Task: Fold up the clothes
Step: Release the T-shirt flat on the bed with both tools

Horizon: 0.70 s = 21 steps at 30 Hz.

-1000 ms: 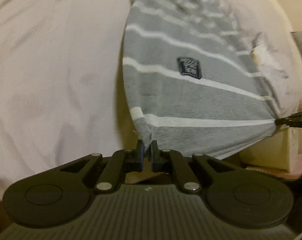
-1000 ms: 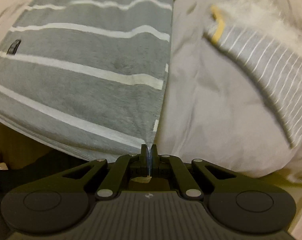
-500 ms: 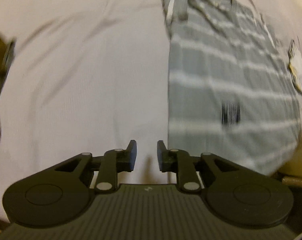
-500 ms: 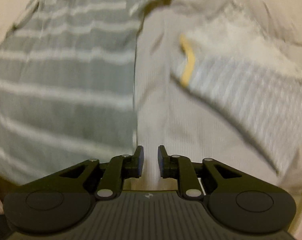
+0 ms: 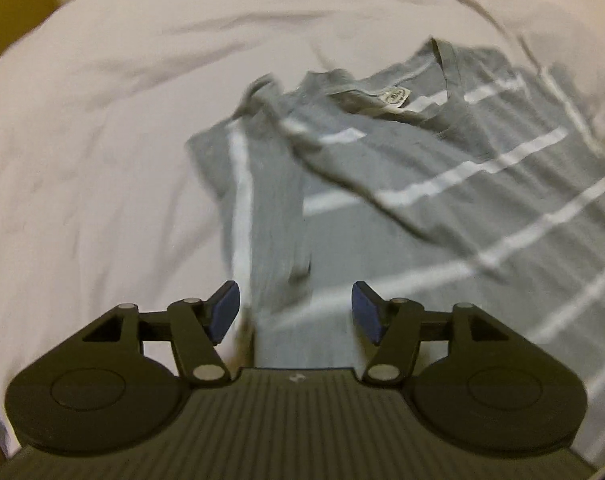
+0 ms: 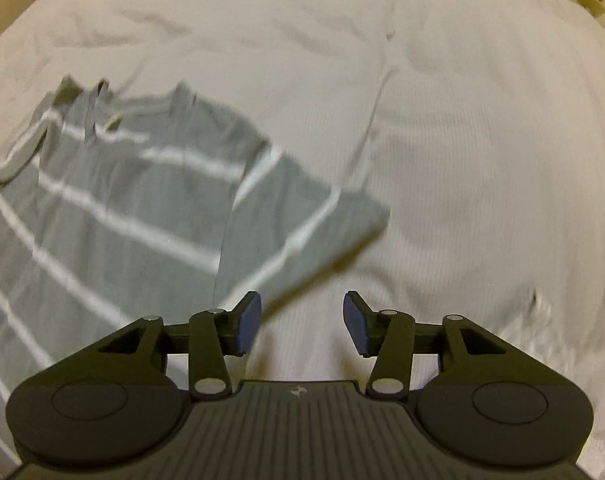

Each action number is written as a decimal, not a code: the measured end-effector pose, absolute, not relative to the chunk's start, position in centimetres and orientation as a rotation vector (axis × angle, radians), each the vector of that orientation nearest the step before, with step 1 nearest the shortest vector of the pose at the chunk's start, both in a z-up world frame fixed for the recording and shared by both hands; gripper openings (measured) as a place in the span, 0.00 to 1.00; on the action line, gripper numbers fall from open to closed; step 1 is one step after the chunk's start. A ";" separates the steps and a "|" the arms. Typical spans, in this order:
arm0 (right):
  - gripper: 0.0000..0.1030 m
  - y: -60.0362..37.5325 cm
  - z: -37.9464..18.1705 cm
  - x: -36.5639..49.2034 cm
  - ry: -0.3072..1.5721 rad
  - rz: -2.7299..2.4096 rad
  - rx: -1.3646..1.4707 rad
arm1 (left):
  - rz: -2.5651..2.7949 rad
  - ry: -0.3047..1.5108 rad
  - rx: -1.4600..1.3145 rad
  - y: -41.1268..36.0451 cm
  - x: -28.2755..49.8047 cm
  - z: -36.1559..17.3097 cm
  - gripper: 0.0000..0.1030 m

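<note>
Grey cotton with white stripes, that is the T-shirt (image 5: 442, 184) spread front-up on the white bed sheet (image 5: 102, 120), neckline away from me, label (image 5: 396, 98) showing inside the collar. My left hand-held gripper (image 5: 294, 308) hangs over the shirt's left sleeve (image 5: 262, 208), jaws spread wide, nothing between the blue pads (image 5: 224, 312). That sleeve lies turned down alongside the body, one white stripe running along its length toward me, its edge rumpled near the shoulder. The picture is a bit blurred here, so I cannot tell whether the pads touch the cloth.

Over on the other side, my right hand-held gripper (image 6: 300, 322) is released too, jaws apart, holding nothing. It sits just past the T-shirt (image 6: 122, 208), over bare bed sheet (image 6: 462, 140). The right sleeve (image 6: 302, 220) sticks out flat from the body, pointing off to the right, its hem just ahead of my left pad (image 6: 248, 324). The sheet is creased, a long fold running away from me beyond the sleeve.
</note>
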State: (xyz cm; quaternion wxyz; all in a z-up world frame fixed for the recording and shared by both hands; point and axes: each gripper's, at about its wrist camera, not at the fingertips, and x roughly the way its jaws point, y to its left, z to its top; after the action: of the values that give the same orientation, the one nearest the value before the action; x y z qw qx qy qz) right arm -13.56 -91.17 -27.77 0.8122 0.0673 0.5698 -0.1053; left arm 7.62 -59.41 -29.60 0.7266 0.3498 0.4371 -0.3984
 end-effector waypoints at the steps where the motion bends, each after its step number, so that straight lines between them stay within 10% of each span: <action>1: 0.50 -91.3 -27.7 -13.0 1.209 -0.220 0.146 | -0.868 0.933 0.831 -60.5 7.6 -30.5 0.57; 3: 0.51 -91.2 -27.8 -12.5 1.198 -0.210 0.165 | -0.832 0.890 0.970 -61.8 7.8 -32.5 0.55; 6: 0.51 -90.6 -28.2 -12.2 1.195 -0.194 0.183 | -0.781 0.892 1.089 -61.5 9.2 -34.3 0.05; 17: 0.54 -88.6 -28.9 -12.9 1.175 -0.184 0.298 | -0.333 1.117 0.576 -47.1 20.9 -30.4 0.08; 21: 0.55 -85.9 -29.3 -11.3 1.182 -0.133 0.301 | -0.522 1.025 0.561 -49.2 19.3 -29.8 0.40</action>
State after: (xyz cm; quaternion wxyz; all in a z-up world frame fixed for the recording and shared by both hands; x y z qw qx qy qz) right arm -11.34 -85.89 -29.34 0.8177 0.1413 0.5545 -0.0624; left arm 19.33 -49.18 -29.80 0.8022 0.2619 0.4782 -0.2435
